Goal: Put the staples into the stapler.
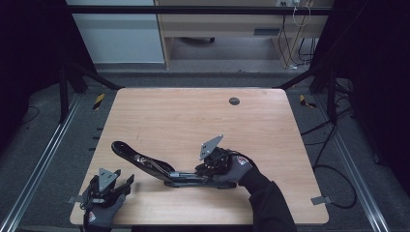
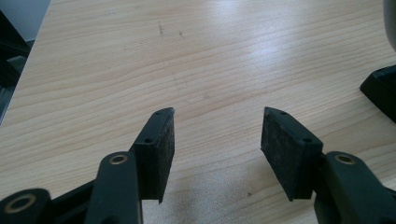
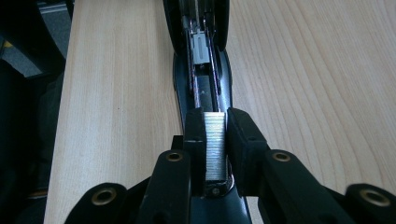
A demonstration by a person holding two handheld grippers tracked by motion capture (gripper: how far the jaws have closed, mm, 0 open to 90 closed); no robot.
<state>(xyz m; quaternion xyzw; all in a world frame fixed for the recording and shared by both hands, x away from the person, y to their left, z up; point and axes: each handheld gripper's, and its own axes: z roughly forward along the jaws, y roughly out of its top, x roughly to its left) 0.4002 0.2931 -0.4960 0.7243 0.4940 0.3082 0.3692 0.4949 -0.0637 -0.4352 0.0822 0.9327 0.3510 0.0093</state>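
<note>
High view: open stapler (image 1: 145,164) near table's (image 1: 193,116) 6 o'clock edge, right gripper (image 1: 205,166) at its near end, left gripper (image 1: 113,186) apart at 7 o'clock. Left gripper view: jaws wide, empty, over bare wood. Right gripper view: jaws clenched on staples (image 3: 215,144) above stapler channel; no legible writing.

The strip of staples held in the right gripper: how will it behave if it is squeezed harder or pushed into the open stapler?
The strip of staples looks thin and glued from many pieces, so it would probably snap if squeezed harder. Its shiny metal sides may slip between the right gripper pads. It seems light, and should slide along the open stapler channel.
</note>
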